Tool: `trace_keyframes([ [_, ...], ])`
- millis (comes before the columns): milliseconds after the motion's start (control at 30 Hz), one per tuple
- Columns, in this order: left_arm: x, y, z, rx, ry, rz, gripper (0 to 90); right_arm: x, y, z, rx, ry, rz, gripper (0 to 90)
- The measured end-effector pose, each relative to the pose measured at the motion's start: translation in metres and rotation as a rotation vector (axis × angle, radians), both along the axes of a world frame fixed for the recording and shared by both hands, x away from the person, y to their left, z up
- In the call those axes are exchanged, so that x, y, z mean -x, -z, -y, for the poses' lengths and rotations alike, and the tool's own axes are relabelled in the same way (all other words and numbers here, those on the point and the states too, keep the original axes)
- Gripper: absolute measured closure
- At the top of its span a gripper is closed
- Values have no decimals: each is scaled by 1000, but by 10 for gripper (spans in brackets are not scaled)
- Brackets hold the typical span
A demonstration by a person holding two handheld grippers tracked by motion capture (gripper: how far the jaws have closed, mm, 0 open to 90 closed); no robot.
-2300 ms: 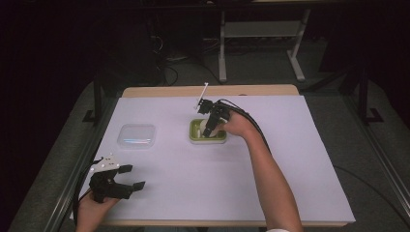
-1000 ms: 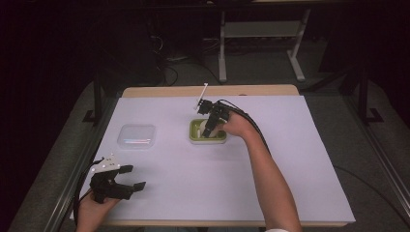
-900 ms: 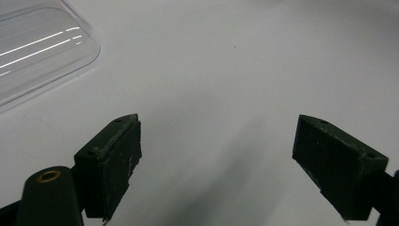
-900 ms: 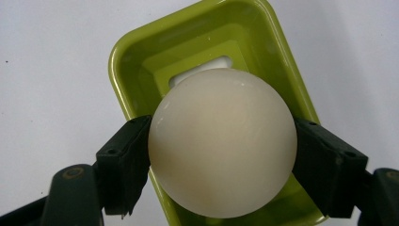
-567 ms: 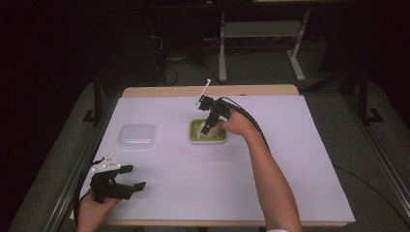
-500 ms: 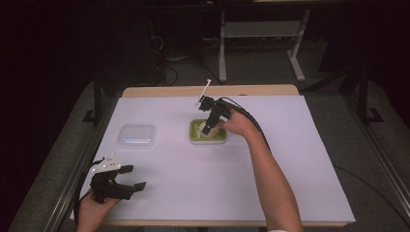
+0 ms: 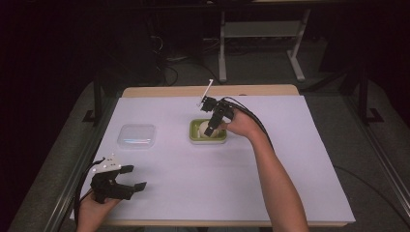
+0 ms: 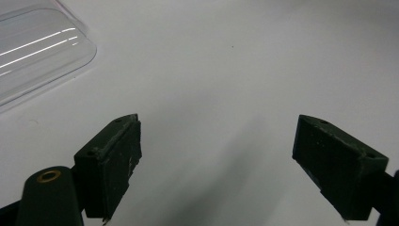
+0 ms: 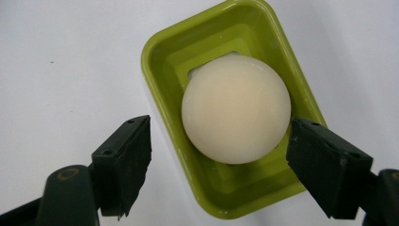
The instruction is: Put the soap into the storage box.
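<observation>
A round cream-white ball (image 9: 236, 109) rests in a small green rectangular dish (image 9: 165, 66) near the middle of the white table. In the high view the dish (image 7: 196, 135) lies under my right gripper (image 7: 210, 129), which points down over it. My right gripper (image 9: 219, 155) is open, its jaws spread wider than the ball and apart from it. My left gripper (image 7: 131, 178) is open near the table's front left corner, with bare table between its fingers (image 8: 113, 165).
A clear plastic lid or container (image 7: 137, 136) lies left of the dish, and its corner (image 8: 33, 52) shows in the left gripper view. White sheet covers the table (image 7: 300, 159). Dark floor and a metal stand (image 7: 261, 34) lie beyond the far edge.
The right gripper has lifted slightly and tilted above the dish. The left gripper has stayed in place.
</observation>
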State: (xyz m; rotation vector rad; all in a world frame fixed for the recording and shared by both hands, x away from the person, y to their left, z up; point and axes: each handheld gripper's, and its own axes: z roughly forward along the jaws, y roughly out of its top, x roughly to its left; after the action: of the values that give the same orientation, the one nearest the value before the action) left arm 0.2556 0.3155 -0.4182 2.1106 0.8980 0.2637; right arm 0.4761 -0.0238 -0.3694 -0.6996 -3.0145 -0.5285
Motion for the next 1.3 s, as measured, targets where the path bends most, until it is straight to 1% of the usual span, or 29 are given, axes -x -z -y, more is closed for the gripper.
trace_keyframes([
  [167,0,0,0,-5,-2,-1,153,3,-4,3,-7,1,6,215],
  [300,0,0,0,-3,0,1,153,4,-6,6,-7,11,-4,210],
  [367,0,0,0,-3,-3,0,153,5,-6,7,-2,7,-12,211],
  [467,0,0,1,-2,-2,0,153,9,-8,8,0,3,-10,216],
  [500,1,0,1,-1,-2,0,153,10,-9,10,-12,3,6,222],
  [567,1,0,1,-4,-1,-1,153,12,-10,13,-36,2,2,222],
  [667,1,0,1,-7,3,1,153,15,-11,18,-42,13,5,222],
  [767,1,0,1,-11,2,2,153,17,-13,21,-38,20,-3,218],
  [833,1,0,1,-15,4,3,153,20,-16,23,-56,13,14,221],
  [867,1,-1,1,-15,4,6,153,21,-17,24,-65,14,12,221],
  [1000,1,0,1,-21,4,4,153,25,-18,28,-66,19,26,221],
  [1067,1,1,1,-20,0,4,153,27,-18,31,-81,20,31,221],
  [1167,1,0,0,-21,0,3,153,31,-20,34,-82,22,29,218],
  [1200,1,0,0,-20,0,5,153,32,-20,35,-88,17,35,218],
  [1300,1,0,1,-27,4,5,153,36,-23,38,-97,23,31,218],
])
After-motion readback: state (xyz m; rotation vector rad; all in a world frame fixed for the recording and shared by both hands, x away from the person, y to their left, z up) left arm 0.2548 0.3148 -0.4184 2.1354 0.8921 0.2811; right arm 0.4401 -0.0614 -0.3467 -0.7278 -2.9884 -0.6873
